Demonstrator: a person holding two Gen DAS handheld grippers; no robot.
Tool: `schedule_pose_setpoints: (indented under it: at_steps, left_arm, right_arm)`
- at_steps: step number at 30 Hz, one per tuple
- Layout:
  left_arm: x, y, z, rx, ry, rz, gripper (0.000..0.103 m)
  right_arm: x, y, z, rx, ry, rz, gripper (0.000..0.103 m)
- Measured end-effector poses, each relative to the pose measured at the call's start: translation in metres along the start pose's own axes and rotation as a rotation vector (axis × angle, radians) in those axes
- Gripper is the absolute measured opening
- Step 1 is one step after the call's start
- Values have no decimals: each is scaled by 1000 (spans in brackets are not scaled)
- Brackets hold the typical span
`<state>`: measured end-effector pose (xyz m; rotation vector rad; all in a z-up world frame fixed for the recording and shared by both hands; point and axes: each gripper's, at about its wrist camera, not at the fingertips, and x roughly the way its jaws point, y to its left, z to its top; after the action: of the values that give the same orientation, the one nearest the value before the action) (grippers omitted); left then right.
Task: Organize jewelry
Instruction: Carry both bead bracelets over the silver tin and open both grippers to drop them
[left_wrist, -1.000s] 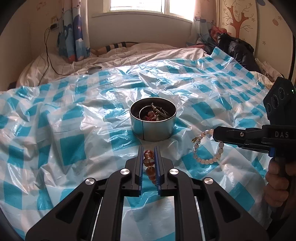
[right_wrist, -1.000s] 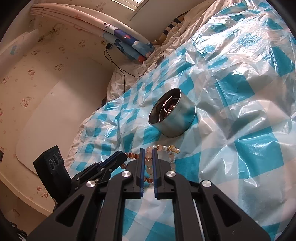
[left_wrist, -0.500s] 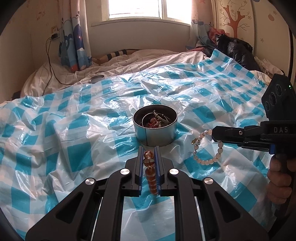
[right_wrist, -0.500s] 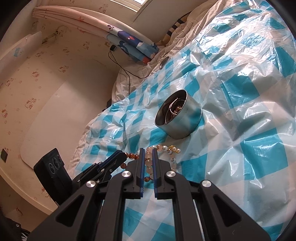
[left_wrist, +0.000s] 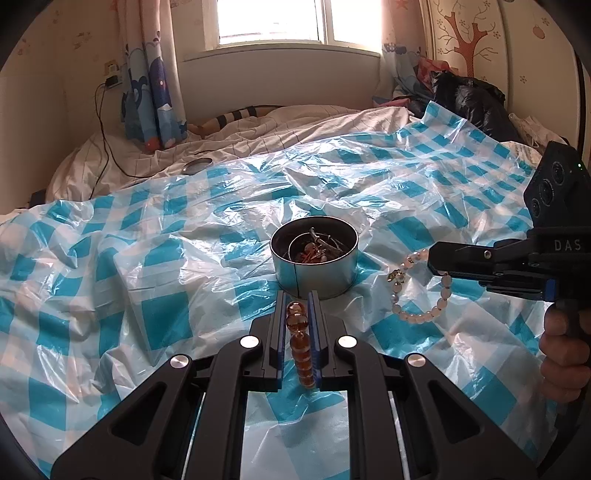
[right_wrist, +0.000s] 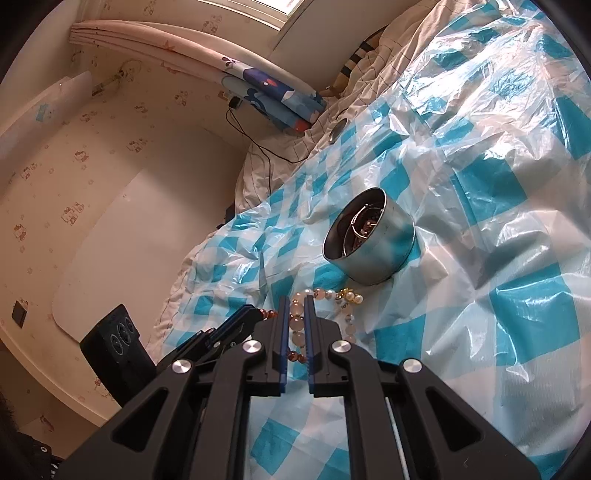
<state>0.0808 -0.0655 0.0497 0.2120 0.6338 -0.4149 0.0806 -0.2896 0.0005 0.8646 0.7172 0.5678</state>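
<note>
A round metal tin (left_wrist: 314, 267) holding several pieces of jewelry sits on the blue-checked plastic sheet (left_wrist: 147, 280). My left gripper (left_wrist: 297, 301) is shut on an amber bead bracelet (left_wrist: 300, 343), just in front of the tin. To the right, my right gripper (left_wrist: 432, 258) is shut on a pale pink bead bracelet (left_wrist: 421, 295) that hangs down to the sheet. In the right wrist view the tin (right_wrist: 373, 243) lies ahead of my right gripper (right_wrist: 296, 301), the pale bracelet (right_wrist: 297, 325) sits between its pads, and the left gripper (right_wrist: 255, 314) with amber beads comes in from the left.
A small round lid (left_wrist: 198, 165) and a black cable (left_wrist: 107, 147) lie on the striped bedding behind the sheet. A black bag (left_wrist: 469, 99) sits at the back right. A hand (left_wrist: 563, 350) grips the right tool's handle.
Both views have tilted slightly, so the tin and window sit differently in frame. Both bracelets stay gripped; the pale one hangs a little higher above the sheet.
</note>
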Motion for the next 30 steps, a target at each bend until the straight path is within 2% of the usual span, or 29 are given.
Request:
schedule_pose_setpoints:
  at_steps: [8,13,22,30]
  left_arm:
    - [1,2,2,-1,-8,7,10]
    - [-1,8,11,-34,-24,-24,10]
    - [5,32,47,-189,-55,-190,10]
    - [44,32,76,-260,-28,-295,10]
  right_arm:
    - [-1,0,2,10,-7,21,8]
    - [-5,4,10,16,-42,52,8]
    - [-5,10,37,3,-94,74,8]
    - [-3,6,50,11,-101,76,8]
